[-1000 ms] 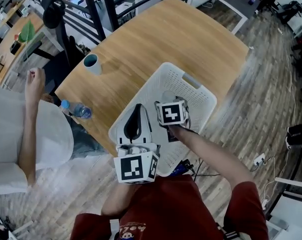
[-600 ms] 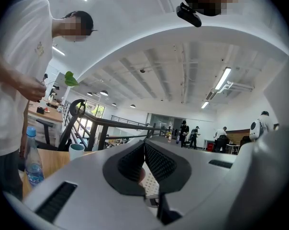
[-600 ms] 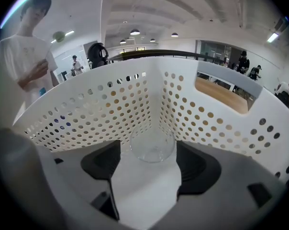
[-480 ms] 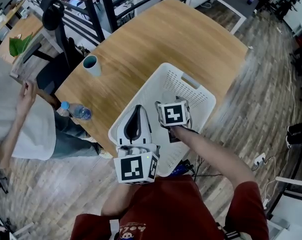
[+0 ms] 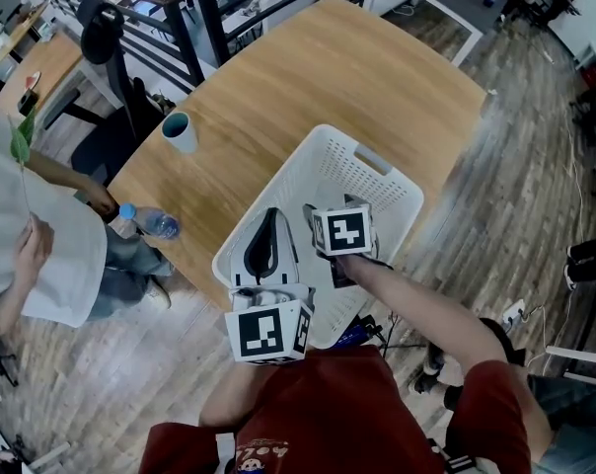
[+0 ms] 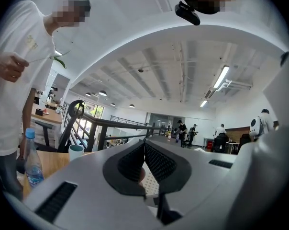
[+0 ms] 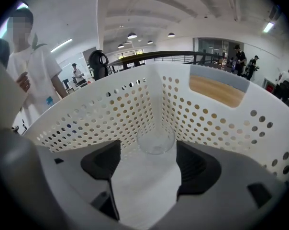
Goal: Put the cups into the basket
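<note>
just beyond right gripper, clear cup

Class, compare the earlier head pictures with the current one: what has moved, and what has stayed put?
The right tool has drawn slightly back toward the person, its jaws apart behind the clear cup standing in the basket. The bystander has shifted toward the lower left of the head view. The left tool, teal-lined cup and water bottle stayed put.

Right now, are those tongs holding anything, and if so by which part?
Nothing is held. The right tongs are open in the basket, a clear cup standing free at their tips; the left tongs are shut on nothing.
</note>
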`<state>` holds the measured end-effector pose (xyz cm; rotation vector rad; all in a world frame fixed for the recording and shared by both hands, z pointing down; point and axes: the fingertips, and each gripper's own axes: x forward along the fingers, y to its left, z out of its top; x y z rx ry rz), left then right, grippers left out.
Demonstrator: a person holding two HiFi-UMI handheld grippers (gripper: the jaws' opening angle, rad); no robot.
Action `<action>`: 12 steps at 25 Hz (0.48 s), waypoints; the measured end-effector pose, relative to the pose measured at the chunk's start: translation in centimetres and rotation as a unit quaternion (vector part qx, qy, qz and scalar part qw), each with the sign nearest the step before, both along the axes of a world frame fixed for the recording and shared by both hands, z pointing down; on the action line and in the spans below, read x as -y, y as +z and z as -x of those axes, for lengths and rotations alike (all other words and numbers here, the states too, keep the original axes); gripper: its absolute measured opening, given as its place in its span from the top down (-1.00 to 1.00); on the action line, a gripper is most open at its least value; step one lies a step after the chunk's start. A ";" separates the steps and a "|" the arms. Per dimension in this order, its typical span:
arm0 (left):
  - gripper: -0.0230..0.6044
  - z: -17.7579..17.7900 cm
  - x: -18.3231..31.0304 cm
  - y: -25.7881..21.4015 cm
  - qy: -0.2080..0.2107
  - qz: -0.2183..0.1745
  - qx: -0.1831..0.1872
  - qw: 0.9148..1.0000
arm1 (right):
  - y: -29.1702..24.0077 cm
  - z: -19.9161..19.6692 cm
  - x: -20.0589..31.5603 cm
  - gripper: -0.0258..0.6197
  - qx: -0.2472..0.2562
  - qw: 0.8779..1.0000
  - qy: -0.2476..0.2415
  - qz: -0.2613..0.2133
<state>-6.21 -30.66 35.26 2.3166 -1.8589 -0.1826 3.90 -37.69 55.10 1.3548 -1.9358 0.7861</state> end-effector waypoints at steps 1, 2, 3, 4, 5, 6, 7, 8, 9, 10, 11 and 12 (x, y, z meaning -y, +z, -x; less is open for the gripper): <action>0.90 -0.1 0.0 0.0 0.000 -0.001 0.001 1.000 | -0.1 0.0 0.0 -0.14 0.002 1.000 0.000 -0.003; 0.90 -0.1 0.0 0.1 0.001 -0.001 0.001 1.000 | -0.3 0.0 0.0 -0.14 0.004 1.000 0.000 -0.006; 0.90 -0.1 0.0 0.1 0.001 -0.001 0.002 1.000 | -0.5 0.1 0.0 -0.14 0.006 1.000 0.001 -0.008; 0.90 0.0 0.1 0.1 0.001 -0.001 0.001 1.000 | -0.7 0.1 0.1 -0.14 0.009 1.000 0.002 -0.009; 0.90 0.0 0.1 0.1 0.000 0.000 0.001 1.000 | -0.9 0.2 0.1 -0.14 0.011 1.000 0.003 -0.010; 0.90 0.1 0.1 0.1 0.000 0.000 0.002 1.000 | -1.1 0.2 0.0 -0.14 0.014 1.000 0.005 -0.012; 0.90 0.1 0.1 0.1 -0.001 0.000 0.002 1.000 | -1.4 0.2 0.0 -0.14 0.016 1.000 0.006 -0.013; 0.90 0.1 0.1 0.0 -0.001 0.000 0.002 1.000 | -1.6 0.2 -0.1 -0.14 0.019 1.000 0.008 -0.015; 0.90 0.0 0.0 0.0 -0.001 0.001 0.003 1.000 | -1.7 0.3 -0.2 -0.14 0.023 1.000 0.009 -0.016; 0.90 0.0 0.0 0.0 -0.001 0.002 0.003 1.000 | -1.8 0.4 -0.2 -0.14 0.027 0.999 0.009 -0.017; 0.90 0.0 0.0 0.0 -0.002 0.002 0.003 1.000 | -1.9 0.5 -0.3 -0.14 0.032 0.999 0.009 -0.018; 0.90 0.0 -0.1 0.1 -0.002 0.002 0.003 1.000 | -2.1 0.5 -0.4 -0.14 0.037 0.999 0.010 -0.018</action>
